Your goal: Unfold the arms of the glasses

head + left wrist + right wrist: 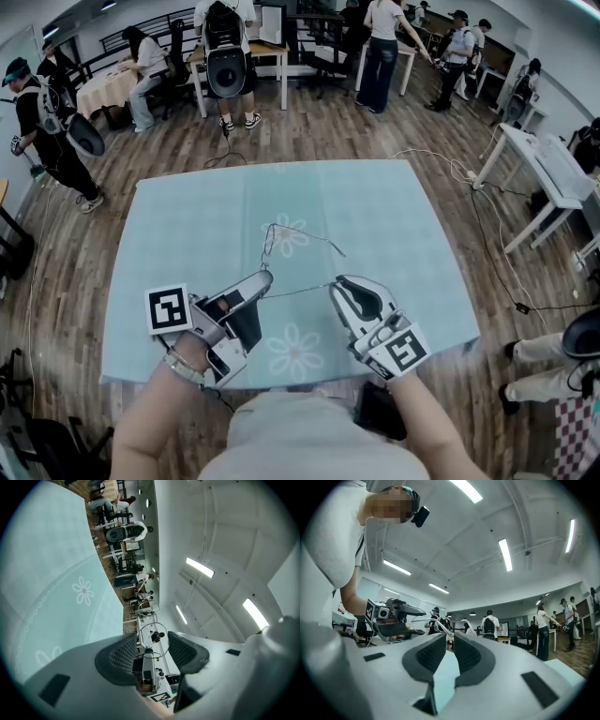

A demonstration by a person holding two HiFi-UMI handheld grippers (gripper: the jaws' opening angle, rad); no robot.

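Head view makes the glasses hard to trace: they are thin wire, raised over the middle of the table, and their rims nearly vanish against the pale blue daisy-print tablecloth. One arm runs out to the right and ends free; the other leads to the right gripper. The left gripper meets the frame at its near end, but the contact itself is too fine to see from above.

Left gripper view gives more: the left gripper has its jaws moderately apart with a round lens of the glasses spanning the gap, so it appears to grip the front. The second lens is small and faint beyond.

Right gripper view shows the right gripper with its jaws nearly together, pinched on the tip of an arm of the glasses, which stretches back to the left gripper.

The person's torso hides the near table edge. Around the table are wooden floor, a trailing cable, a white desk and several people, well apart.
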